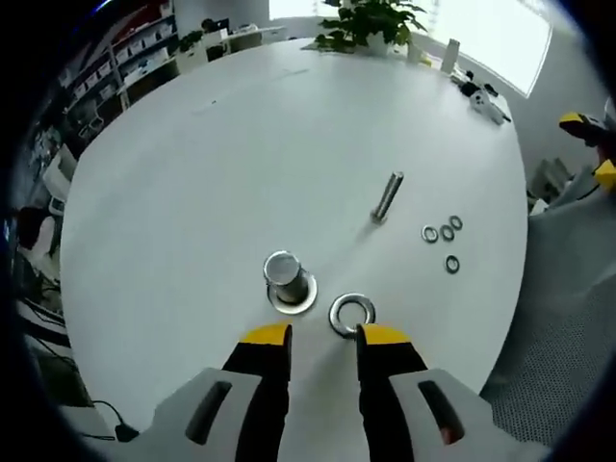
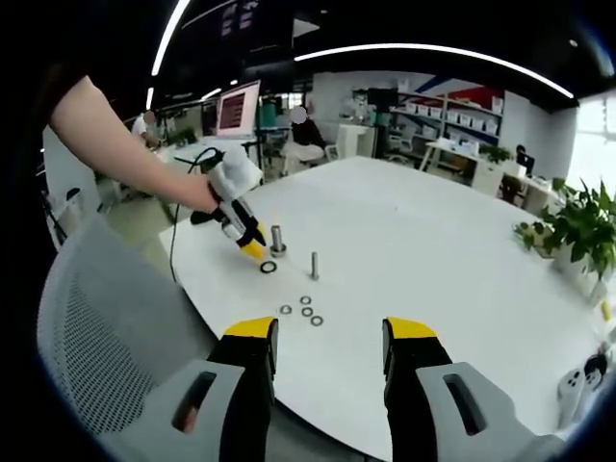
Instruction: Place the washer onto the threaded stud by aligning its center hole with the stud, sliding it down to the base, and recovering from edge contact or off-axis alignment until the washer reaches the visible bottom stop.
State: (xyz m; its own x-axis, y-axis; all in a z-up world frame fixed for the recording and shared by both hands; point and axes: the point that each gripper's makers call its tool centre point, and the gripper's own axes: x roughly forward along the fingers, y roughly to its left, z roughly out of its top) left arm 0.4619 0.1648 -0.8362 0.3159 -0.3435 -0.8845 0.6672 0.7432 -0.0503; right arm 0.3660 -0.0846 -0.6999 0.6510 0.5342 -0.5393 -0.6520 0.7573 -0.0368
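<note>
At one o'clock off my open left tool [image 1: 323,337] lies the washer [image 1: 352,314] — right tool [image 2: 329,332] open, empty.

In the left gripper view, the near edge of the large washer [image 1: 352,314] at six o'clock is covered by a yellow fingertip [image 1: 383,336] of the left gripper [image 1: 325,337], so contact cannot be judged. The potted plant [image 1: 371,24] at twelve o'clock is cut by the picture's top. In the right gripper view, the small washers [image 2: 302,310] are too tiny to show their holes clearly, and the white controller [image 2: 576,383] at four o'clock blurs near the edge.
</note>
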